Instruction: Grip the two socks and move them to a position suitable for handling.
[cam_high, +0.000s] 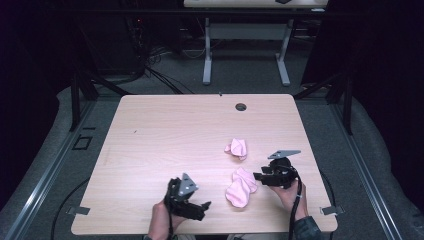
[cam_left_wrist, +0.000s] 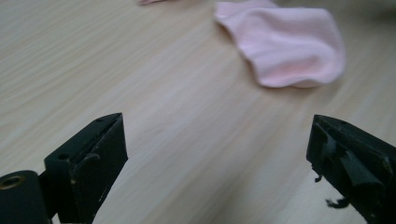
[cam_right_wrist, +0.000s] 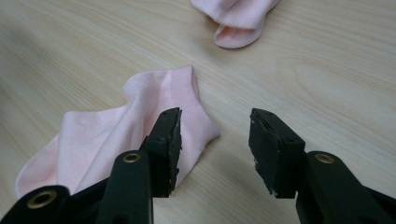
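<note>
- Hovering at the near-right of the table (cam_high: 150, 130), right gripper (cam_high: 258, 176) half spread just beside the flat pink sock (cam_high: 240, 189) — nothing pinched; seen in the right gripper view, one jaw over the sock's edge (cam_right_wrist: 154, 116), the other over bare wood, likely lining up to nip that edge.
- Held near-left, left gripper (cam_high: 205, 206) spread wide, empty, pointed at the same sock (cam_left_wrist: 289, 42) — probably waiting to take its other end.
- Lying apart, slightly farther off, a second, crumpled pink sock (cam_high: 237, 148), untouched.
- Pale wood-grain tabletop with a cable hole (cam_high: 241, 106) at the far edge; dark room, grey floor, another desk's legs (cam_high: 207, 55) beyond.
</note>
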